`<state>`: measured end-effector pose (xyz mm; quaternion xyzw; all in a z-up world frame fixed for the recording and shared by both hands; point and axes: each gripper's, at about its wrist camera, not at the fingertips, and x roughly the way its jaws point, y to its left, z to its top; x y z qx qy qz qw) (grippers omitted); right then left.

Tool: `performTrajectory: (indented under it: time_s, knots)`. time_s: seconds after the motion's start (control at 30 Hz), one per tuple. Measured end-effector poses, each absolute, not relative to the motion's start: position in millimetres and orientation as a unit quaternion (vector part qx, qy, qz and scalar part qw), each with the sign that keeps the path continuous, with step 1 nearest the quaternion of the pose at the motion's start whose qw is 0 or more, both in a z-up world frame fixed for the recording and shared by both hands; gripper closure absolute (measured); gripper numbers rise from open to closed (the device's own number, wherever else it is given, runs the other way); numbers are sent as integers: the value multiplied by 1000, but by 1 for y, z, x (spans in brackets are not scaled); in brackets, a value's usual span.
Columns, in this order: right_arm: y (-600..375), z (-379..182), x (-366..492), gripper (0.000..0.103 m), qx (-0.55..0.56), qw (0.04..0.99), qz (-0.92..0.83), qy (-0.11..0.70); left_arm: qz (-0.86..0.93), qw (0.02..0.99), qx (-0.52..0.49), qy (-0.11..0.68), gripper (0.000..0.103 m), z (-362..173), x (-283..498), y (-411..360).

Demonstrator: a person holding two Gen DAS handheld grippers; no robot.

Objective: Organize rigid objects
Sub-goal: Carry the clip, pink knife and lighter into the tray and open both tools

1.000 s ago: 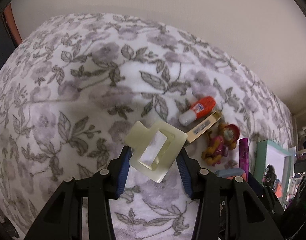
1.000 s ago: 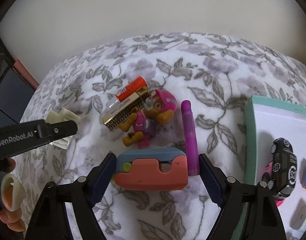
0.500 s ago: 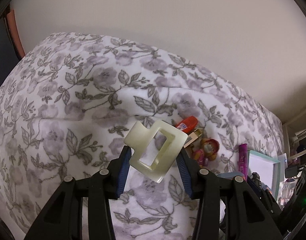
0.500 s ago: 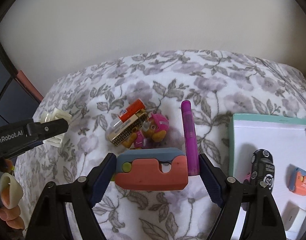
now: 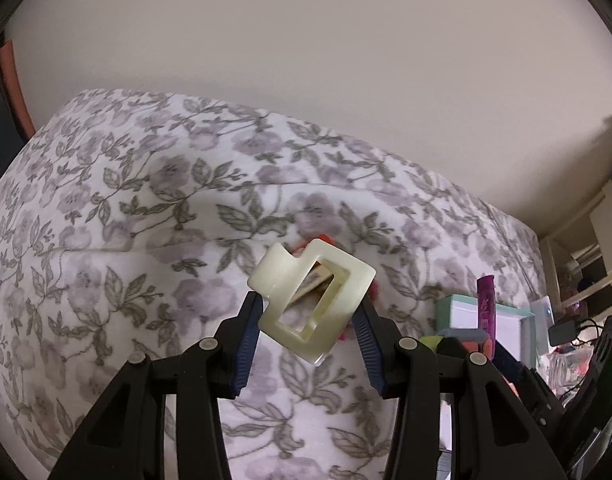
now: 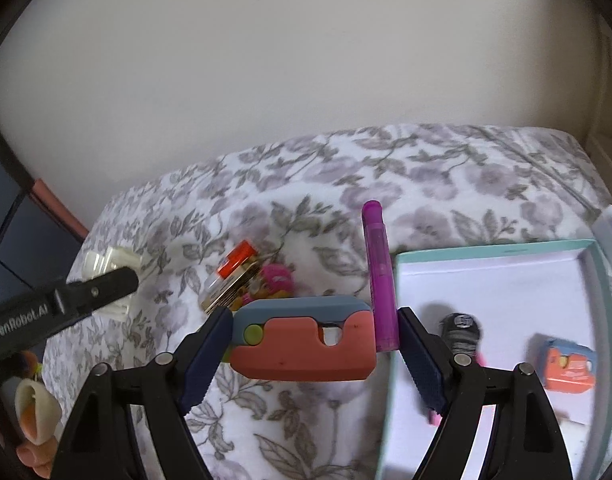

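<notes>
Left wrist view: my left gripper (image 5: 308,334) grasps hair clip (image 5: 312,300), lifted above bedspread (image 5: 118,240). My right gripper (image 6: 312,354) clamps pink-blue toy (image 6: 304,340) plus purple tube (image 6: 380,276) beside box (image 6: 486,248). Box has car (image 6: 460,330), orange block (image 6: 568,366). Left: bottle (image 6: 232,266), gold case (image 6: 230,290), figure (image 6: 274,284).

Left tool (image 5: 310,320), right tool (image 6: 312,344): both clamped, apparently angled downward.
</notes>
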<state>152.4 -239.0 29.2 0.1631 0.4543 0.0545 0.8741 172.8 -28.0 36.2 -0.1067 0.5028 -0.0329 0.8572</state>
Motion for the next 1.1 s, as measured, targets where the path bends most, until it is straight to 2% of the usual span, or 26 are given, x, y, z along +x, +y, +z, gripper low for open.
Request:
performTrajectory:
  time_s: [0.53,0.8,1.1]
  knots:
    - [-367,46,119,19,255,873,-42,414,-110,858,-37,500,55,51,153,-131]
    - [-419,29,101,19,272,850,-113,437,-163,842,11,514,55,41,134,-194]
    - [-437,6,96,19,279,829,-133,465,-199,814,78,540,55,7,113,-254]
